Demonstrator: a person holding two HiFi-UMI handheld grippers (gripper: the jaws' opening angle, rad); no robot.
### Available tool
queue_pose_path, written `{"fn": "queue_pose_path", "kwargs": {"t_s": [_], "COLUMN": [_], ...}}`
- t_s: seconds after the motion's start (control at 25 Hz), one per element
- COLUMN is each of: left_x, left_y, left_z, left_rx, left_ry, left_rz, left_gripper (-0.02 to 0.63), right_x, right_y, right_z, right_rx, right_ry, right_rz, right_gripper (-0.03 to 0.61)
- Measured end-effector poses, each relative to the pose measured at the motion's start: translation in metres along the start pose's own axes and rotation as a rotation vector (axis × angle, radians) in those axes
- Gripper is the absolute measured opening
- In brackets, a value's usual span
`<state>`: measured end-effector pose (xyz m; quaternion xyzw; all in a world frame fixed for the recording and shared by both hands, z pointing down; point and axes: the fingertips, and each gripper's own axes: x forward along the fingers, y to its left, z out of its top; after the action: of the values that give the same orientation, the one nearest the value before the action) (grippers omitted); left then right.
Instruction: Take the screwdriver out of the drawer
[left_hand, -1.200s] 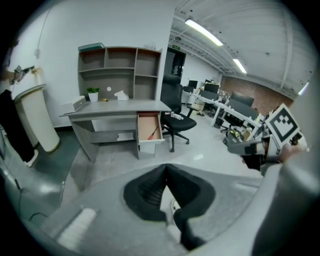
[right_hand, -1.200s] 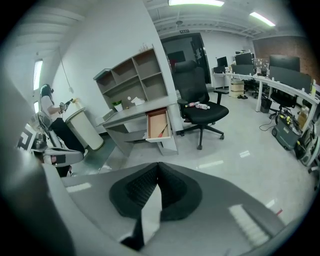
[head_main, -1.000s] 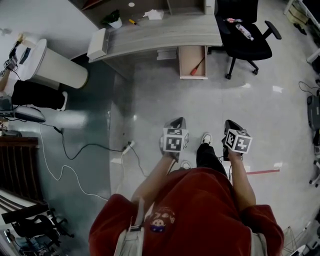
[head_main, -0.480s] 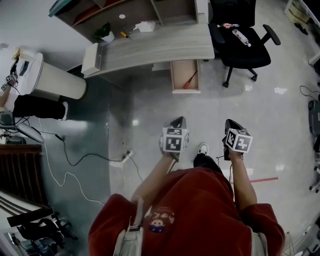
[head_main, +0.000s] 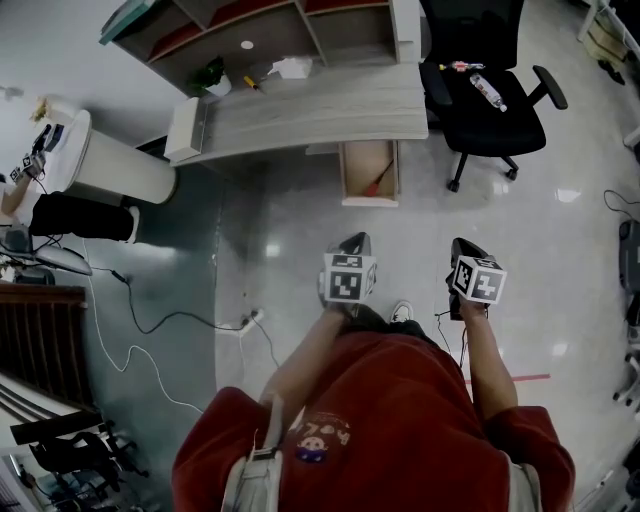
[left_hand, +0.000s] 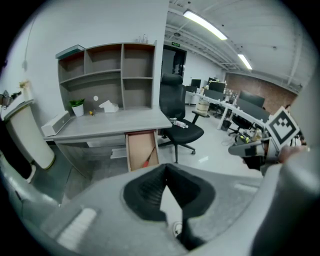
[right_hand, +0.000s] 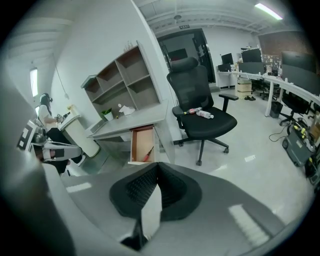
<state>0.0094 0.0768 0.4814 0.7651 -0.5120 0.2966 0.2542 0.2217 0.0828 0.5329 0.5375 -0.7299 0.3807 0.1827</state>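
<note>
Under grey wooden desk (head_main: 320, 110), open light-wood drawer (head_main: 355, 168) holds red-handled screwdriver (head_main: 378, 178): likely light, stiff; pinch handle. Left gripper (left_hand: 165, 168), right gripper (right_hand: 156, 165) well away, fingers pressed together, empty.

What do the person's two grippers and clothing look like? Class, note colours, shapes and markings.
Both the left gripper and the right gripper have grey moulded bodies and black ribbed pads. Each carries a white cube printed with black square markers. The person wears a red top with a small cartoon print on the chest. Its sleeves end above the forearms.
</note>
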Motion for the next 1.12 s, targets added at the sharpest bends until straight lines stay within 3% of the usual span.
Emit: {"fn": "queue_pose_path", "kwargs": {"t_s": [0.44,0.68,1.12], "left_x": [0.04,0.068,0.118], "left_y": [0.036,0.07,0.145], "left_z": [0.029,0.062,0.113], "left_rx": [-0.006,0.009,0.016], "left_ry": [-0.006,-0.004,0.007], "left_rz": [-0.022,-0.055,-0.107], "left_gripper": [-0.002,-0.002,-0.002], "right_x": [0.038,0.071,0.144], "right_y": [0.007,0.022,0.074], "right_z": [0.037,0.073,0.142], "right_rx": [-0.027,-0.032,-0.043], "right_ry": [0.023,0.026,0.018], "right_rz": [-0.025,-0.043,-0.063], "right_gripper": [0.0,0.002,0.002]}}
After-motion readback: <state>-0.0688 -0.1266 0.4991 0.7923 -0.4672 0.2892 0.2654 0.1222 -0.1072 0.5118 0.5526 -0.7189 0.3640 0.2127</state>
